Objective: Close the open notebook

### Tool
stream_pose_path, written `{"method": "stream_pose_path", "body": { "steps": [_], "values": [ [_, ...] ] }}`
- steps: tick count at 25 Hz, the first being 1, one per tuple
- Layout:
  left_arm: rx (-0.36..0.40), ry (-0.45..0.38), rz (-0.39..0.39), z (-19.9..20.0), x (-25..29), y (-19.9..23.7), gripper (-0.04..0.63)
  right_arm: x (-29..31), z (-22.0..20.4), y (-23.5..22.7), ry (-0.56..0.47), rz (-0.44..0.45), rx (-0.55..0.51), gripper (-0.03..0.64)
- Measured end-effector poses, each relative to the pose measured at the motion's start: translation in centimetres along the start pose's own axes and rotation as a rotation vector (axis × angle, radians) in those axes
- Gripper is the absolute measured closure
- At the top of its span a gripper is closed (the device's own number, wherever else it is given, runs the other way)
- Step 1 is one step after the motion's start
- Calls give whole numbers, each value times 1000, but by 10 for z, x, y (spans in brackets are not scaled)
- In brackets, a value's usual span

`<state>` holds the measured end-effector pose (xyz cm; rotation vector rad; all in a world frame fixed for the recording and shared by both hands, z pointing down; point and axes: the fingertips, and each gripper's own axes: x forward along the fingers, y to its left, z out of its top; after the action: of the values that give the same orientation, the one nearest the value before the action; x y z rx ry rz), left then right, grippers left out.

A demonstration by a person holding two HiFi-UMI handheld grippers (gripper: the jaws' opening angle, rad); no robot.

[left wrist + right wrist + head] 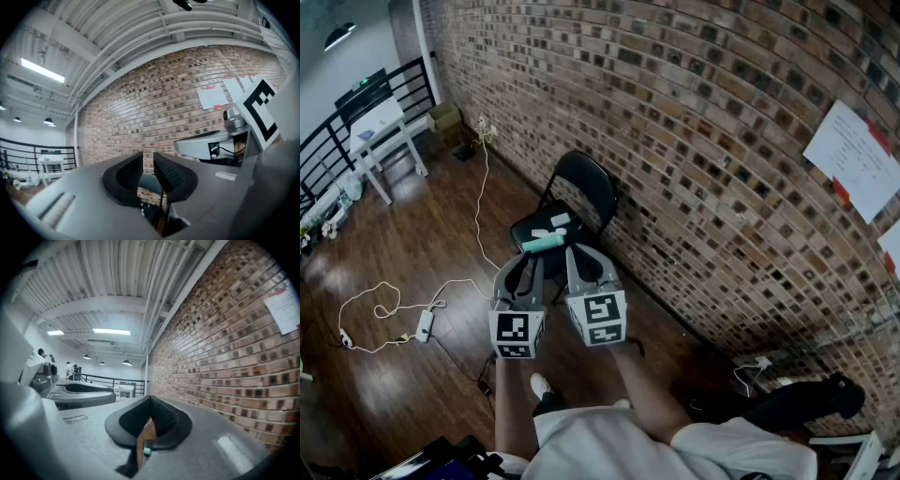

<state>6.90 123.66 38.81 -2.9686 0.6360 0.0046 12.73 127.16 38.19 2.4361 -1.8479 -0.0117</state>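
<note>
Left tongs [147, 164] slightly apart, right tongs [150, 401] tips together, both empty. We make out only a chair [572, 202] ahead, no notebook; step unsettled.

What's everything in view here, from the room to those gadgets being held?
brick wall: one, red-brown, right side.
paper sheets: at least two, white, on that wall.
folding chair: one, black, against the wall; small white and teal things on its seat.
extension cable: one, white, looped on the floor.
table: one, white, far left by a black railing.
left tool: one, grey, jaws slightly apart, empty.
right tool: one, grey, jaws together, empty.
legs: two, below the tools.
</note>
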Motion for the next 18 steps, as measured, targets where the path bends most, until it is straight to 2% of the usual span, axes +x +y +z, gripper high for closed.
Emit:
{"method": "stream_pose_path", "body": {
  "steps": [3, 7, 10, 14, 18],
  "values": [
    [12, 46, 87, -15, -13, 83, 528, 50, 6, 56, -13, 47, 3, 629],
    [-10, 48, 244, -25, -47, 195, 593, 113, 17, 141, -18, 143, 6, 629],
    [-20, 58, 335, -32, -75, 266, 596, 153, 25, 202, -11, 205, -12, 629],
    [-28, 50, 444, -37, -108, 336, 596, 194, 33, 263, -32, 277, -18, 629],
    [-46, 31, 561, -46, -139, 385, 597, 219, 37, 316, -59, 385, -74, 629]
  ]
}}
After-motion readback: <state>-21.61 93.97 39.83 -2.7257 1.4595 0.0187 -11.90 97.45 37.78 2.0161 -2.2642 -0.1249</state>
